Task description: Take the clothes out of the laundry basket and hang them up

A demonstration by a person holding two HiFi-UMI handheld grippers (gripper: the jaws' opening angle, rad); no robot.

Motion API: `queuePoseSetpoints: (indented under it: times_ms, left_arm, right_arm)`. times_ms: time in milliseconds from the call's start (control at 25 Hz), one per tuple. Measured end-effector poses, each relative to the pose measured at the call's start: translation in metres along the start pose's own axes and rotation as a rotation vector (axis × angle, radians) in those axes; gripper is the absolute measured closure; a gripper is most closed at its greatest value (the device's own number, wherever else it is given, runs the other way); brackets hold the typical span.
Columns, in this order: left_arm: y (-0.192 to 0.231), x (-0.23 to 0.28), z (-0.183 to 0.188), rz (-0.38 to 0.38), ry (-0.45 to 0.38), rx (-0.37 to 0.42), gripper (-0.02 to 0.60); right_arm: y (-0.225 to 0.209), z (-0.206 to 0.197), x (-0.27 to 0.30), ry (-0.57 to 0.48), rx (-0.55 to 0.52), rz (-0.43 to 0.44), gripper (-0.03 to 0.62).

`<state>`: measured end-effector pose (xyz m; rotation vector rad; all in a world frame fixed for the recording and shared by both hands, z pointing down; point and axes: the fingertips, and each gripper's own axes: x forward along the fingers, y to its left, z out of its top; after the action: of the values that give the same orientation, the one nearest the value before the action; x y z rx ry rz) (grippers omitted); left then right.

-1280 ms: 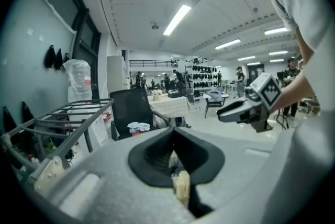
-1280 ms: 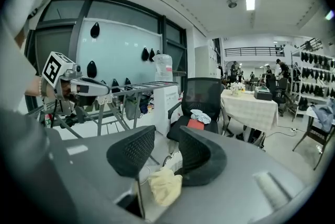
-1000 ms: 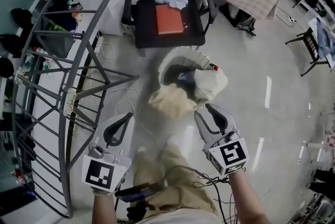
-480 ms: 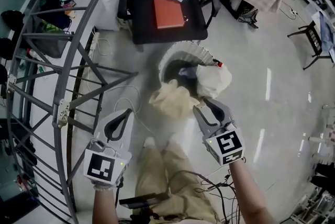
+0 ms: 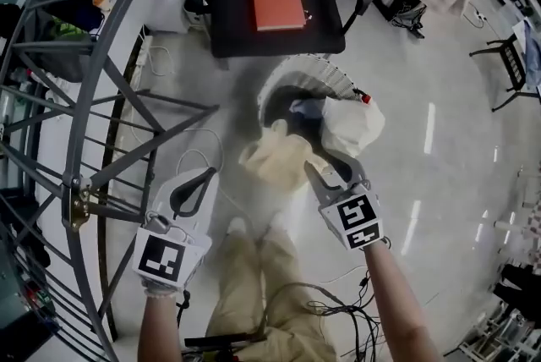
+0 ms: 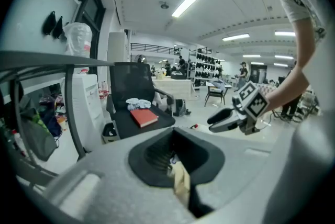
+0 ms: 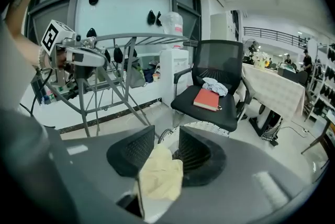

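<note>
Clothes fill and overhang the laundry basket [image 5: 314,79] on the floor: a cream garment [image 5: 275,161] is draped over the basket's near rim and a white garment [image 5: 353,125] over its right rim. Right gripper [image 5: 325,167]: the fingers [image 7: 130,154] stand moderately apart with nothing pressed between the pads. The right gripper view shows the cream garment in line with the gap, just beyond the tips. The head view places those tips at the garment's edge on the side away from the basket. Left gripper [image 5: 201,180]: the jaws are fully together and empty. It is held to the left of the basket, apart from it, between the basket and the grey drying rack [image 5: 84,90]. Beyond the basket's far rim stands a black chair [image 5: 228,22] carrying a red book [image 5: 277,2]. Step in hand, as judged: the reach for the first pick, with no garment gripped yet. Next move, as judged: advance the right gripper until a fold of the cream garment sits well between the pads, close, then lift clear of the rim. The soft cloth may drag the neighbouring white garment, so the lift should be slow. The left gripper would have to open before it can assist. Compared with one second ago, both grippers have come lower and closer to the basket. The right tips, then short of the cream garment, now reach it. Jaw settings are unchanged, and both garments lie as before.
</note>
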<state>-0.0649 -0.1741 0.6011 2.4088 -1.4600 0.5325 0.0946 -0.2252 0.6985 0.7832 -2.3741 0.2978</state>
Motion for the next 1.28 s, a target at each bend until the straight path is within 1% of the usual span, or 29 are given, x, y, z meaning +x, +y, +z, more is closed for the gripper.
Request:
queuePoseSetpoints:
  times_ms: [120,320,560,1000,1280]
  left_arm:
    - [0.004,0.014,-0.018,-0.016,0.041,-0.026,0.588]
    - [0.009,0.031,-0.044,-0.026,0.057,-0.043,0.588]
    - [0.017,0.046,-0.063,-0.022,0.074,-0.072,0.588]
    - [0.032,0.070,-0.102,0.014,0.084,-0.071,0.588]
    - [0.028,0.087,-0.125,0.002,0.100,-0.076,0.588]
  right_arm:
    - [-0.001,-0.019,0.028,0.044,-0.020,0.033,0.445]
    - [-0.008,-0.053,0.069,0.125,-0.043,0.067,0.418]
    - [-0.023,-0.090,0.106,0.207,-0.047,0.092,0.398]
    - [-0.037,-0.152,0.171,0.320,-0.078,0.198,0.368]
    - [-0.039,-0.186,0.194,0.373,-0.041,0.247,0.368]
